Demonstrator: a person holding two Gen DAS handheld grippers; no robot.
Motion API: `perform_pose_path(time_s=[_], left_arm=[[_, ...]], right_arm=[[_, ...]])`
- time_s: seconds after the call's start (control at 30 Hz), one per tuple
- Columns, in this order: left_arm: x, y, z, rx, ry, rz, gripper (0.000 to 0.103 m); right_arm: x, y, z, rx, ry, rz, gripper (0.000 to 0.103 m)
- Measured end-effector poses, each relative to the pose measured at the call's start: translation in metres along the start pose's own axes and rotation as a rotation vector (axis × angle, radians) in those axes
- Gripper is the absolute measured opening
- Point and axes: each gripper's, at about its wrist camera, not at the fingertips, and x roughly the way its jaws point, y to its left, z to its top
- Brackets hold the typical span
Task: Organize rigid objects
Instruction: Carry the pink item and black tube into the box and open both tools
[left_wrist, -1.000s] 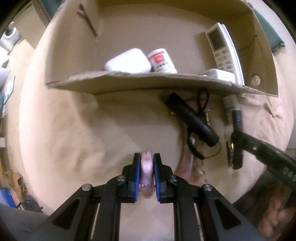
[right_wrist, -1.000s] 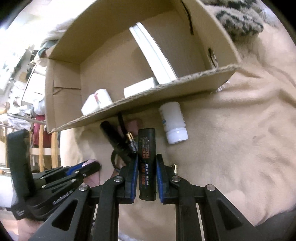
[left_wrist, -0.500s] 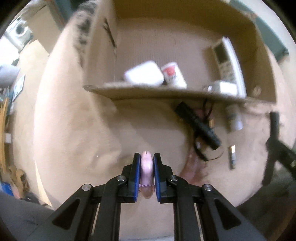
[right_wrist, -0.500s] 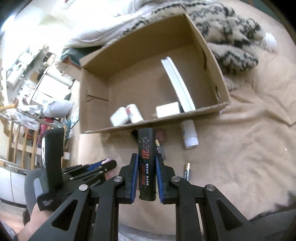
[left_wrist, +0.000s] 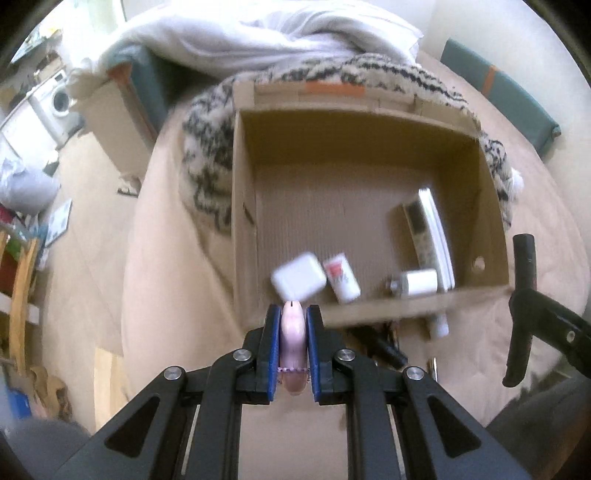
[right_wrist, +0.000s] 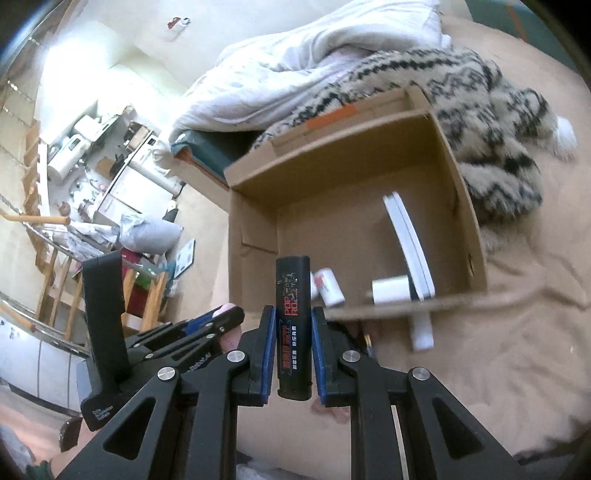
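Observation:
My left gripper (left_wrist: 292, 314) is shut on a small pink object (left_wrist: 293, 332), held in the air just in front of the cardboard box (left_wrist: 243, 206). My right gripper (right_wrist: 293, 315) is shut on a black rectangular item with red lettering (right_wrist: 293, 325), also raised before the box (right_wrist: 251, 221). Inside the box lie a white case (left_wrist: 299, 280), a red-labelled white bottle (left_wrist: 341, 275), a white adapter (left_wrist: 417, 282) and a remote control (left_wrist: 421, 229). The left gripper (right_wrist: 221, 319) shows at the lower left of the right wrist view.
On the tan blanket (left_wrist: 177, 295) by the box's near wall lie a black flashlight (left_wrist: 384, 349) and a white tube (left_wrist: 437, 325). A patterned fluffy throw (left_wrist: 207, 155) wraps the box's left and far sides. A white duvet (left_wrist: 280, 37) is behind. Floor clutter lies left.
Both grippers have risen with their objects still held, and the views have tilted up. The box now sits lower in the frames and shows its whole inside, with the bedding behind it.

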Motion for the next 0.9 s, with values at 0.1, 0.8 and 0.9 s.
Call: perform_pose_path(time_s=[0.1,0.8,0.9], left_arm=[[-0.001,0.004,0.025,0.018,-0.020,0.003,0.012],[0.081,-0.022,0.059,0.115,0.007,-0.004,0.012],[0.090,-0.020,0.054,0.120,0.048,-0.015,0.012]], right_arm=[[0.009,0.004,0.020,-0.011,0.005,-0.016,0.020],[0.106,-0.034,0.046,0.012,0.164,-0.196,0.020],[0.114,-0.038,0.042,0.026,0.189,-0.221,0.020]])
